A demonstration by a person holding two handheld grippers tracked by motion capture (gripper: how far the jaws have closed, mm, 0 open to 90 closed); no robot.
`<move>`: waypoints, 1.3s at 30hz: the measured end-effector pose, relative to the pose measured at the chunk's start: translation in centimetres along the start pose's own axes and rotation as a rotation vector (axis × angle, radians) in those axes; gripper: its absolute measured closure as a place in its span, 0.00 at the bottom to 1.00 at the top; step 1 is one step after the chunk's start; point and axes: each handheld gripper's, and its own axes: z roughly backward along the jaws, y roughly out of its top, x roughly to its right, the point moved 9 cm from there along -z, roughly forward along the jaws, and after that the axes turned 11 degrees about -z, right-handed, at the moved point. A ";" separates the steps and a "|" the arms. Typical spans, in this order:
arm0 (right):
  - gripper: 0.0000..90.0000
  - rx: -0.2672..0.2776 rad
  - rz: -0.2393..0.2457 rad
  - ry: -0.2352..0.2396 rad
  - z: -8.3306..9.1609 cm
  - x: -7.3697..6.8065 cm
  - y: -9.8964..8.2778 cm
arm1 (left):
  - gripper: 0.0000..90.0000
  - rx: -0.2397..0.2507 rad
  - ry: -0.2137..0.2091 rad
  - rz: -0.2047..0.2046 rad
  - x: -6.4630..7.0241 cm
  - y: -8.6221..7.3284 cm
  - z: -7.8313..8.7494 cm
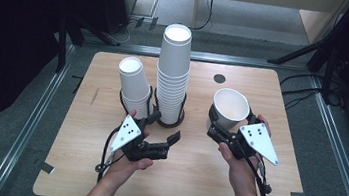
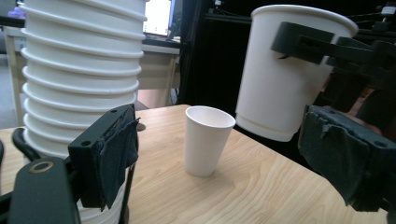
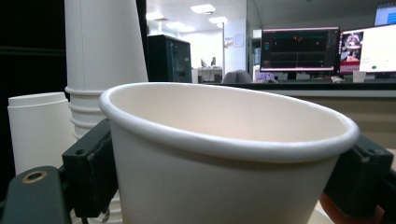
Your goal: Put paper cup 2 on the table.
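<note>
A tall stack of white paper cups (image 1: 173,72) stands mid-table in a black ring holder, with a shorter stack (image 1: 133,85) to its left. My left gripper (image 1: 164,127) is open by the tall stack's base; in the left gripper view one pad (image 2: 112,154) lies close beside the stack (image 2: 79,70), and nothing is held. Beyond its jaws a single cup (image 2: 205,140) stands upright on the table. My right gripper (image 1: 232,123) is shut on a white paper cup (image 1: 230,107), held just below the rim, tilted and above the table; this cup (image 3: 224,154) spans the right gripper view.
The wooden table (image 1: 102,180) has a round black grommet (image 1: 219,78) at the back right. Black stand legs (image 1: 63,44) and cables lie on the floor around the table. Free tabletop lies in front of both hands. Lit monitors (image 3: 299,49) sit far behind.
</note>
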 end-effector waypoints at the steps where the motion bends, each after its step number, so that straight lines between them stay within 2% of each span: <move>1: 0.14 0.002 0.004 0.003 0.1 0.2 0.1 | 0.14 0.001 0.009 0.002 -0.3 0.1 0.1; 9: 0.14 0.029 0.046 0.018 1.0 1.6 0.6 | 0.14 -0.015 0.084 0.012 -3.4 -0.1 1.6; 12: 0.14 0.030 0.052 0.034 1.3 2.1 0.4 | 0.14 -0.035 0.116 -0.003 -4.1 -0.5 2.6; 19: 0.14 0.029 0.022 0.054 2.2 3.7 -0.7 | 0.11 -0.078 0.186 -0.023 -5.7 -1.6 4.8; 22: 0.14 0.021 0.034 0.035 2.5 4.9 -1.3 | 0.10 -0.113 0.228 -0.041 -6.7 -2.5 5.7; 26: 0.14 0.015 0.040 -0.003 3.0 6.7 -2.0 | 0.10 -0.139 0.271 -0.043 -7.7 -3.7 6.7; 29: 0.14 0.010 0.041 -0.033 3.5 8.3 -2.6 | 0.10 -0.161 0.289 -0.025 -8.3 -4.6 7.5; 31: 0.14 -0.002 0.037 -0.043 3.8 9.0 -3.2 | 0.10 -0.194 0.296 -0.022 -8.7 -5.5 7.9; 36: 0.14 -0.030 0.077 -0.075 3.9 10.6 -4.4 | 0.11 -0.254 0.331 -0.013 -9.9 -7.9 9.2; 39: 0.14 -0.042 0.080 -0.092 3.6 11.6 -5.1 | 0.11 -0.287 0.347 -0.007 -10.5 -8.8 9.7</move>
